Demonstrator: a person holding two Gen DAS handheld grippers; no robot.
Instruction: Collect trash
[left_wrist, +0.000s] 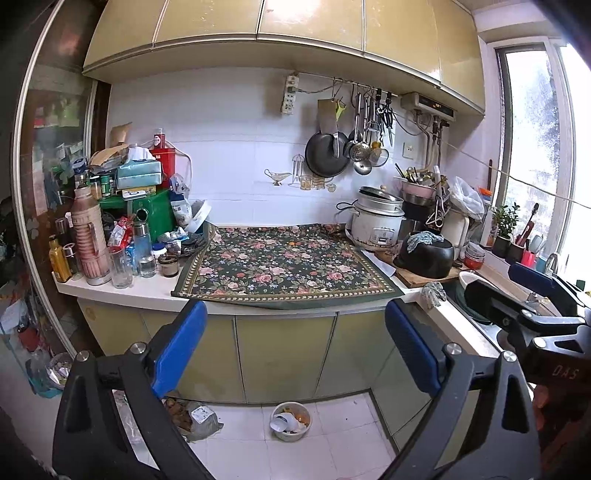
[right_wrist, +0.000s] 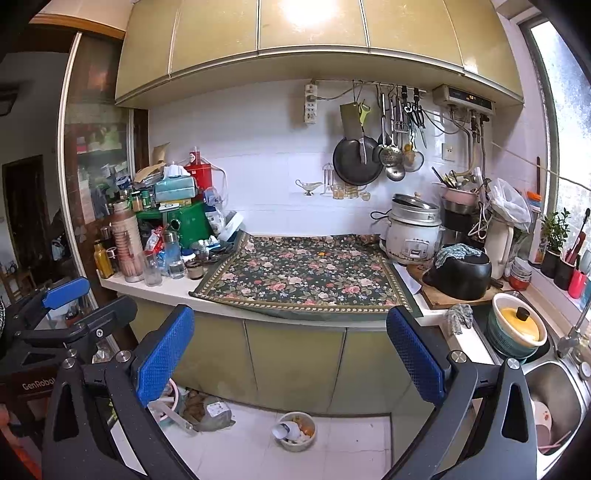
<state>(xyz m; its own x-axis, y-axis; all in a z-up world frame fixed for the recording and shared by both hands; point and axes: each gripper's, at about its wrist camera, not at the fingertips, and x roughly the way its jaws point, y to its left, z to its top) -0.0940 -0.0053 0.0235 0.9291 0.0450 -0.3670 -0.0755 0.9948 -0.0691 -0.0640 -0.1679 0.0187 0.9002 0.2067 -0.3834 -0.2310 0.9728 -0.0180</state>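
Two grippers are hanging side by side before the counter (left_wrist: 147, 291), both pointing at it. Left gripper (left_wrist: 295, 343) is standing spread wide with nothing between its blue pads; right gripper (right_wrist: 291, 343) is gaping just as wide, also empty. Neither is touching anything.

Down on the floor tiles, close to the cabinet doors, a small bin (right_wrist: 297, 432) is sitting upright, holding a crumpled white cup and orange scraps. Left of it a grey bag (right_wrist: 216, 411) is slumping against the cabinet base.

On the counter a floral cloth (left_wrist: 284, 266) is lying flat, an orange scrap (right_wrist: 320, 254) resting on it near the back. Right of it a rice cooker (left_wrist: 376, 221) is standing with its lid askew. In the sink corner a bowl (right_wrist: 517, 328) is holding a yellow lid.
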